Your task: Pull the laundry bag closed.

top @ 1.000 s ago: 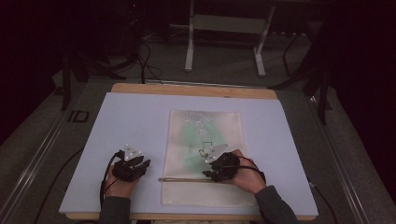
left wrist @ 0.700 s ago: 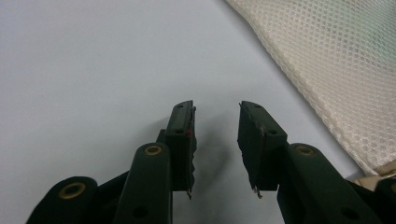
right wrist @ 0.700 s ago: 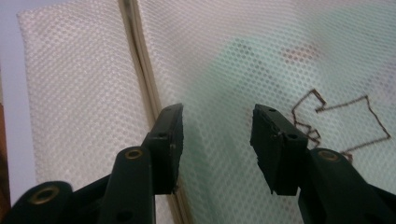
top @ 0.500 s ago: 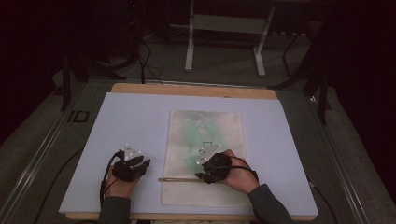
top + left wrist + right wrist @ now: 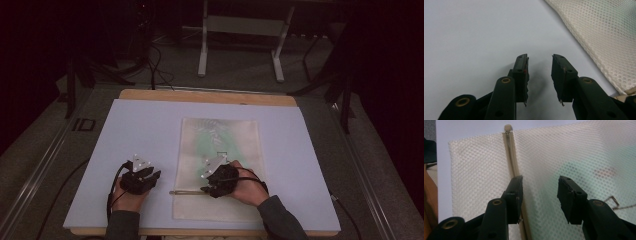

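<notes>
A white mesh bag (image 5: 220, 167) is laid flat on the lilac table mat (image 5: 145, 130), its long axis running near to far; its zipper (image 5: 511, 155) crosses the near end left to right. The right gripper (image 5: 212, 186) is held over the zipper, jaws wide with nothing gripped, having just been closing slightly, and has been shifted leftward since earlier. The left gripper (image 5: 145, 177) is parked left of the bag, jaws apart, empty.
</notes>
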`<state>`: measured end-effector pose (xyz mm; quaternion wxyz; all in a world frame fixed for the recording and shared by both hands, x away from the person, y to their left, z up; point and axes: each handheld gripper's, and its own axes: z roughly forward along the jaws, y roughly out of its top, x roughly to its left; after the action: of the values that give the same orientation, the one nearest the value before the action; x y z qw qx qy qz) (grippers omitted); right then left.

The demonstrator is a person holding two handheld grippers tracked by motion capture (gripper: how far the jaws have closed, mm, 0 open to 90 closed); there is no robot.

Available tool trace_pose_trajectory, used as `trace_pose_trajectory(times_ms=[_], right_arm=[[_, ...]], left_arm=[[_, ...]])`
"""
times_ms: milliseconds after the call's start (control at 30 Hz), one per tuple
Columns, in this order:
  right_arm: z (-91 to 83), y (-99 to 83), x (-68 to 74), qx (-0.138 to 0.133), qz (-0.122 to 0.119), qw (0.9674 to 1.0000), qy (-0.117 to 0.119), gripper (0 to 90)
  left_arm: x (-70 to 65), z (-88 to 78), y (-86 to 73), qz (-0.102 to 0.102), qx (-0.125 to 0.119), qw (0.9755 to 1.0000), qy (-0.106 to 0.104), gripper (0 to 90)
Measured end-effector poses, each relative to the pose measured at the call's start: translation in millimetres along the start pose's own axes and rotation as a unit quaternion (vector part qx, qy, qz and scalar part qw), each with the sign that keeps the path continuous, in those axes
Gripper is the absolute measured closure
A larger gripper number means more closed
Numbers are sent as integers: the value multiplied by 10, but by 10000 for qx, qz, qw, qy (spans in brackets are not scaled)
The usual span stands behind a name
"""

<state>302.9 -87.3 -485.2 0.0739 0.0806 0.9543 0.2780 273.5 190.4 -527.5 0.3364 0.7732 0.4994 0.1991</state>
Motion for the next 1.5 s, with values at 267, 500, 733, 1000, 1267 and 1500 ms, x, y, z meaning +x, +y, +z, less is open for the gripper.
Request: trace_pose_trajectory(times_ms=[267,500,733,1000,1267,1500], right_arm=[[61,76,26,-59,-14,9999,97,554],[127,134,49,-64,-90,9997,206,589],[209,201,74,-25,-168,9994,314,635],[272,305,135,-49,-277,9989,388,693],[355,384,167,-74,-355,9983,458,758],[404,460,201,-48,-441,9976,527,770]], left_arm=[[-1,1,0,8,-2,10000,2,655],[-3,2,1,13,3,10000,-4,654],[-1,4,1,13,9,10000,-7,653],[1,2,1,3,6,10000,-6,652],[4,6,2,6,15,10000,-17,650],[7,0,1,-4,10,10000,-15,650]])
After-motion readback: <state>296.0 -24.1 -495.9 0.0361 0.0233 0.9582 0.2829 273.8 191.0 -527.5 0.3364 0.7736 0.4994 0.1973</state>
